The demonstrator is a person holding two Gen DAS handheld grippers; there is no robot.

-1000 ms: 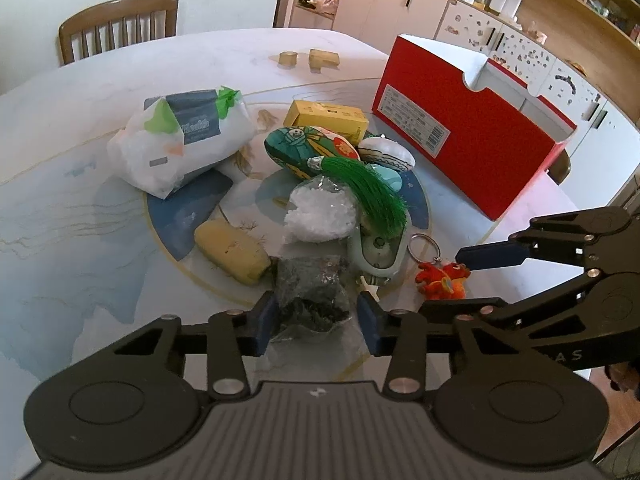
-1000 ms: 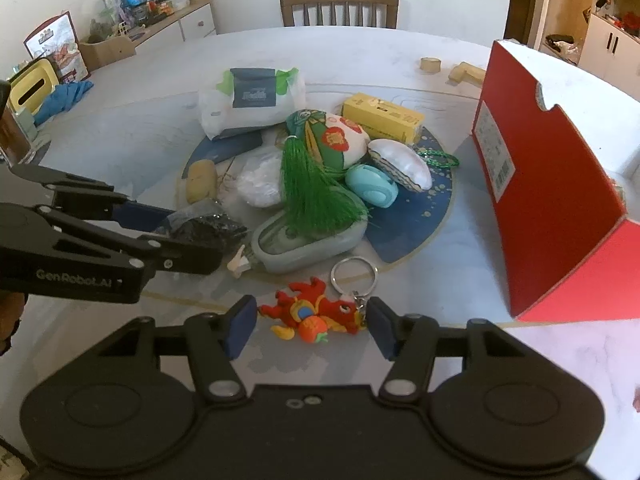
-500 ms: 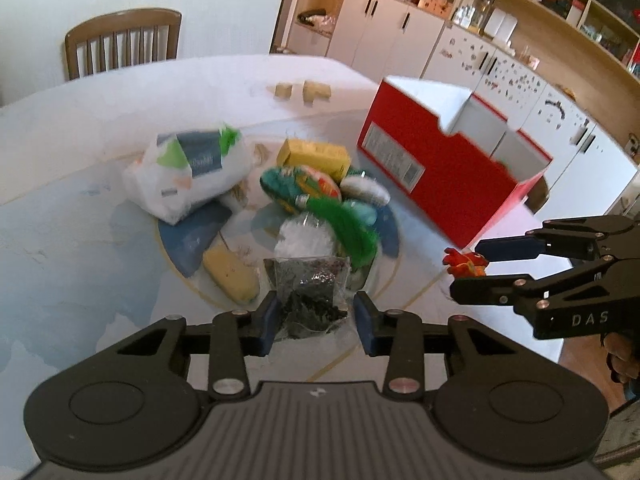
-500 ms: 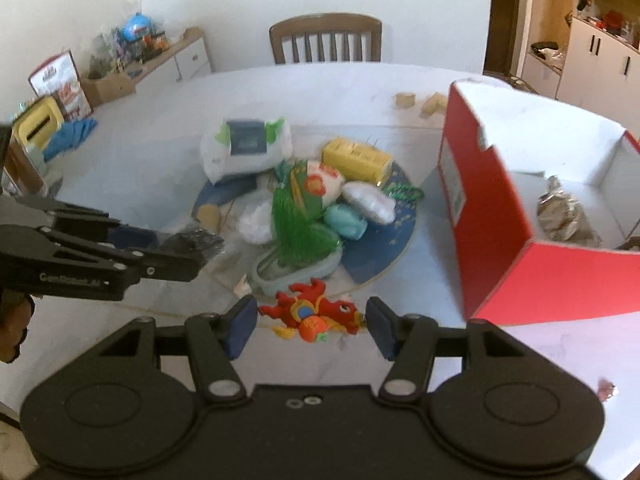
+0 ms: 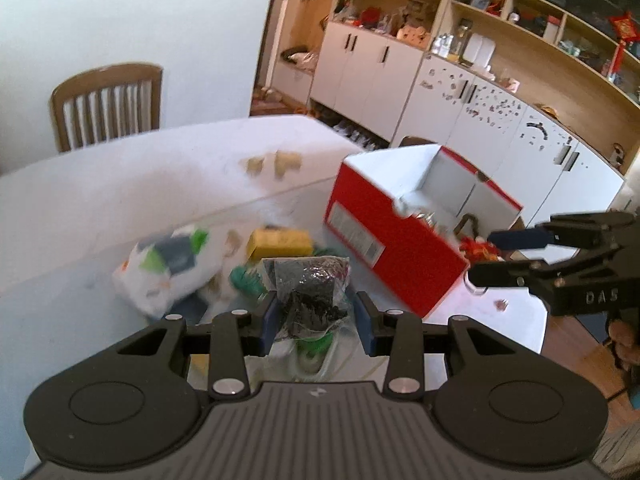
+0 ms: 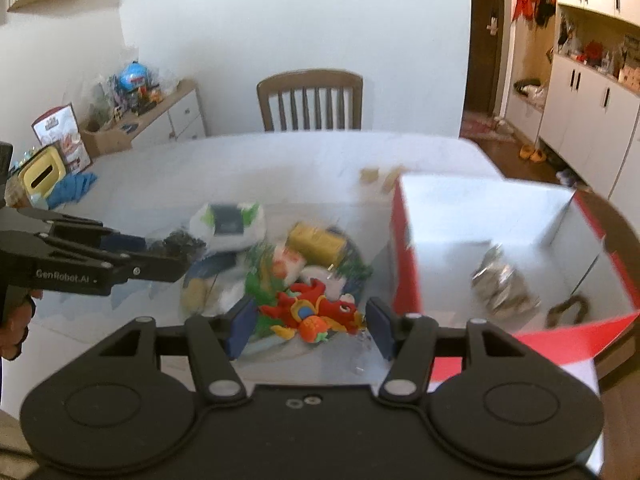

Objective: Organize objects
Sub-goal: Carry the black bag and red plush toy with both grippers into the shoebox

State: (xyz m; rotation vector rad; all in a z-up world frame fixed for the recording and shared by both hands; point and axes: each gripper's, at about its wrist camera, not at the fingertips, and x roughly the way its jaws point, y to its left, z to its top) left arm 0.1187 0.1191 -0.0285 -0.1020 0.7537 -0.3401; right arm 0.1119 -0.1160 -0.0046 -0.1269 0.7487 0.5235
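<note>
White marble table (image 6: pixel 280 168) in a lived-in dining room, wooden chair (image 6: pixel 310 100) at far side, cupboards along right wall. Left gripper (image 5: pixel 316 312) clamped on clear bag of dark bits (image 5: pixel 310 292), now well up off the table; a second ago low over the pile with bag just pinched between the pads. Right gripper (image 6: pixel 306 316) clamped on red dragon toy (image 6: pixel 314 312), key ring dangling below; a second ago toy lying on the table between the pads. Both loads now airborne, views tipped up toward the walls, pile looking smaller underneath. Red box (image 6: pixel 520 248) standing open to the right of the pile, crumpled foil wad (image 6: pixel 500 284) and dark curved piece (image 6: pixel 568 310) already inside. Wipes pack (image 6: pixel 228 224), yellow carton (image 6: pixel 318 242), green tassel (image 6: pixel 260 284) and the rest left on the blue mat. Judged: pick stage finished for both hands, carry to box under way; right load nearer the opening, so probably dropped first. Blur in pile, small items hard to tell.
</note>
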